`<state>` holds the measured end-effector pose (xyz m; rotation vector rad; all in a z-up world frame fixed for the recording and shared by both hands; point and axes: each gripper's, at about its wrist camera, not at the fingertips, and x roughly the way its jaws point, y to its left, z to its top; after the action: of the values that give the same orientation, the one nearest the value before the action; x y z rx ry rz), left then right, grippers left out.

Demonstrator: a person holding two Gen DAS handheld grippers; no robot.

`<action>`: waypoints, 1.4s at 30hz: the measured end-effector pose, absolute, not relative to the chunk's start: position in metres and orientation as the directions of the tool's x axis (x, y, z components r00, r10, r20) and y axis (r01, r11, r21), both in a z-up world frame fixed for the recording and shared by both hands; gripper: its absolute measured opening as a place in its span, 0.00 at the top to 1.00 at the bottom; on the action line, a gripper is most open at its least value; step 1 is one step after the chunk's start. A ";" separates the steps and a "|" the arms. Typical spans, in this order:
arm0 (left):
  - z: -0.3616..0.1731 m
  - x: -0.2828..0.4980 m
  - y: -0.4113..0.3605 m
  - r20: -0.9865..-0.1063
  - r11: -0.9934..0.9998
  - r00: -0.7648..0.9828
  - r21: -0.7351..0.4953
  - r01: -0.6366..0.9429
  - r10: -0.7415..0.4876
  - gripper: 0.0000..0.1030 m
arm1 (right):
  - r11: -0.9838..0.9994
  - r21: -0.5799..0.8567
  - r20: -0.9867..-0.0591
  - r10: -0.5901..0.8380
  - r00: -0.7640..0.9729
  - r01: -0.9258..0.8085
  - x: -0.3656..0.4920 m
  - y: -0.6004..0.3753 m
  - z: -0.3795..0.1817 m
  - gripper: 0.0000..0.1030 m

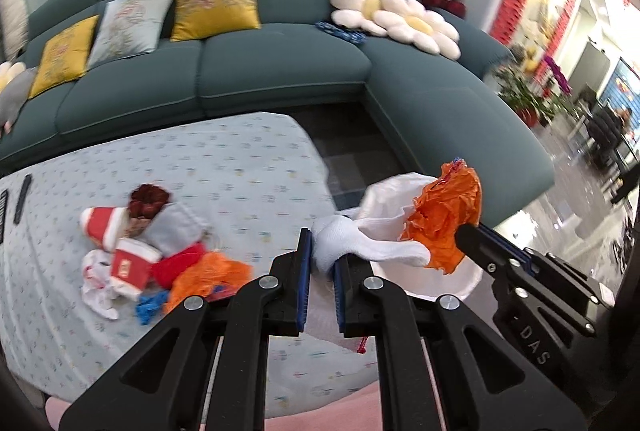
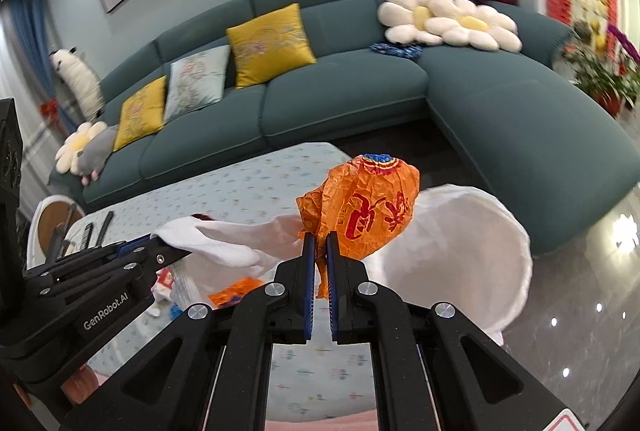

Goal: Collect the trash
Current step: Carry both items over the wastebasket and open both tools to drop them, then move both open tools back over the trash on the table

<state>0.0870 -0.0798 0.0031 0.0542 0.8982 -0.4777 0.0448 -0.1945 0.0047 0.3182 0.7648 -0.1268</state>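
My left gripper [image 1: 322, 247] is shut on the bunched rim of a white trash bag [image 1: 386, 205], which it holds up beyond the table's right end. The bag's mouth [image 2: 460, 243] gapes open. My right gripper [image 2: 319, 239] is shut on a crumpled orange wrapper [image 2: 368, 215] and holds it over the bag's mouth. In the left wrist view the wrapper [image 1: 444, 219] hangs at the bag's right rim with the right gripper [image 1: 470, 233] behind it. In the right wrist view the left gripper [image 2: 172, 251] grips the bag's left edge. A trash pile [image 1: 152, 251] of red cups, paper and orange plastic lies on the table.
The table carries a pale patterned cloth [image 1: 224, 167], with dark remotes [image 1: 22, 199] at its far left. A teal corner sofa [image 1: 280, 63] with yellow cushions, flower pillows and plush toys wraps behind and to the right. Glossy floor [image 2: 580, 311] lies under the bag.
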 end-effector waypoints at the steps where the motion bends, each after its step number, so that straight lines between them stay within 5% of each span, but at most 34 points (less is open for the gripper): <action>1: 0.000 0.087 -0.089 -0.766 0.888 0.515 -0.156 0.434 -0.386 0.90 | 0.941 0.239 -0.699 -0.004 0.715 0.239 0.043 -0.203 0.002 0.95; 18: -0.057 0.113 -0.186 -0.827 0.849 0.387 -0.187 0.494 -0.407 0.86 | 0.871 0.271 -0.778 -0.053 0.626 0.409 0.043 -0.295 -0.064 0.90; 20: -0.061 0.116 -0.190 -0.832 0.852 0.382 -0.189 0.488 -0.403 0.71 | 0.864 0.270 -0.781 -0.062 0.621 0.426 0.046 -0.300 -0.066 0.87; 22: -0.062 0.118 -0.189 -0.833 0.865 0.388 -0.196 0.462 -0.396 0.41 | 0.859 0.263 -0.784 -0.075 0.617 0.440 0.046 -0.305 -0.068 0.71; 24: -0.060 0.118 -0.183 -0.818 0.877 0.422 -0.191 0.442 -0.391 0.37 | 0.853 0.257 -0.778 -0.096 0.620 0.455 0.044 -0.305 -0.067 0.59; 42: -0.049 0.121 -0.093 -0.815 0.933 0.482 -0.186 0.307 -0.321 0.29 | 0.917 0.207 -0.772 -0.061 0.632 0.341 0.054 -0.227 -0.048 0.50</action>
<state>0.1207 -0.0927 -0.0486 -0.0153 0.9965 -0.3830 0.0542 -0.2268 -0.0477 0.3520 0.8593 -0.2357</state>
